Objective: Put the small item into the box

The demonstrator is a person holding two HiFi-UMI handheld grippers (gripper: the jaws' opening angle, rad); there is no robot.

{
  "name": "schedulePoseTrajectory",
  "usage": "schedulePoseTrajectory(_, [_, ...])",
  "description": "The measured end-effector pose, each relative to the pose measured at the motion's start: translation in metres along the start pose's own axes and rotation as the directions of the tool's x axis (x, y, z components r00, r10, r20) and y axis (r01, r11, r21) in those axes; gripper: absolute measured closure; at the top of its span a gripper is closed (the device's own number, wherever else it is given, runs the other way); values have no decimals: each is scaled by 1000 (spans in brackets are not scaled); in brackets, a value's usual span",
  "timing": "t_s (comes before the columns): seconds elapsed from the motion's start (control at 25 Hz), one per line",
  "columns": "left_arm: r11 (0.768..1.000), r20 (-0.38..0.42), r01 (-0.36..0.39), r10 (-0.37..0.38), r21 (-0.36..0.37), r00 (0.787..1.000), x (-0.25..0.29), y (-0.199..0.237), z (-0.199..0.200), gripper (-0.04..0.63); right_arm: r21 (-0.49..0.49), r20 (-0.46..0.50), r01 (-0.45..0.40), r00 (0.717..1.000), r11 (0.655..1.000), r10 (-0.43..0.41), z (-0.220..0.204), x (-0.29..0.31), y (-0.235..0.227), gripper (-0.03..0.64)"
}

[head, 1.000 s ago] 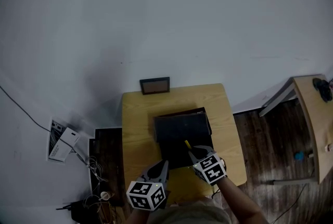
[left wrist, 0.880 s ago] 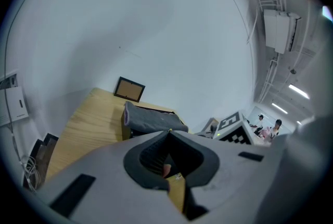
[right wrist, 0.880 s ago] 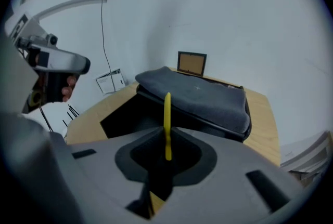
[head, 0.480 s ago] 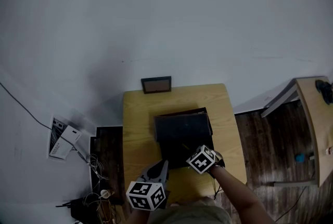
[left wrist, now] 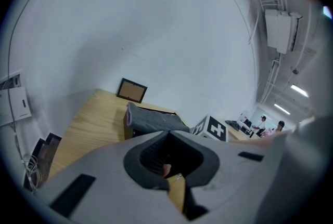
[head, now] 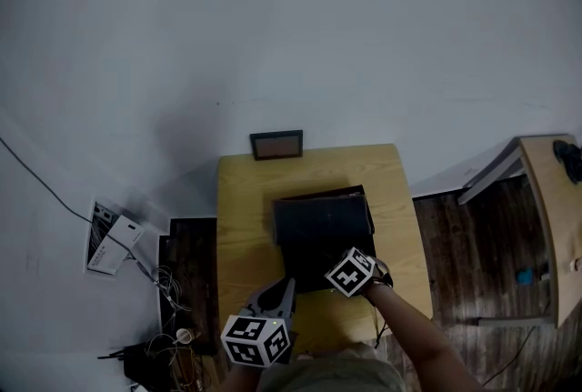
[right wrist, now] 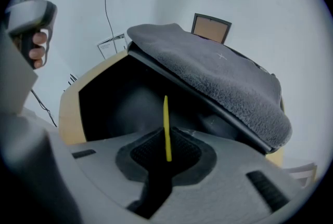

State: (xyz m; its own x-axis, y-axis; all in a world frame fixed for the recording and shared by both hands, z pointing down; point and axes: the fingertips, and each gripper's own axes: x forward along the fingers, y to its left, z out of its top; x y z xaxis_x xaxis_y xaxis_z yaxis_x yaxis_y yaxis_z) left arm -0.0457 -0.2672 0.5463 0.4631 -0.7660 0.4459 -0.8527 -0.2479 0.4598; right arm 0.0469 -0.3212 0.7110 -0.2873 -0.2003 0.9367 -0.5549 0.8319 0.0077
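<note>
Over the open box (right wrist: 112,106), your right gripper (right wrist: 166,141) pinches the thin yellow item (right wrist: 166,123) between nearly closed jaws, tip pointing inside. Your left gripper (left wrist: 167,158) sits closed, holding nothing. Only the drop is left.

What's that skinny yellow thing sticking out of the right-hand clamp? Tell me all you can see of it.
It is a thin yellow sliver, seen edge-on, so its full shape cannot be told; it looks stiff, perhaps plastic. The right gripper pinches its lower end between dark pads, and it stands straight out from them, narrowing to a tip. It points into the dark opening of the box, below the grey fuzzy cover, and appears to touch only the gripper.
</note>
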Motion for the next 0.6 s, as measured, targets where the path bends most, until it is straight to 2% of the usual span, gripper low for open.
schedulePoseTrajectory(0.24, [1000,0,10,-10,9,1000,-8,-2,-2,592,16,24,31,999,999,-31,0,-1,3,583])
schedulePoseTrajectory(0.28, [1000,1,13,-13,10,1000,-10,-2,-2,593,23,29,22,999,1000,-23,0,-1,6,547])
schedulePoseTrajectory(0.32, [1000,2,15,-15,12,1000,-12,-3,-3,592,30,36,16,999,999,-17,0,-2,9,473])
schedulePoseTrajectory(0.36, [1000,2,17,-17,13,1000,-14,-3,-4,592,38,46,18,999,999,-20,1,-4,10,454])
schedulePoseTrajectory(0.6, [999,-1,36,-36,25,999,-31,-6,-11,592,119,167,124,975,985,-143,11,-30,5,454])
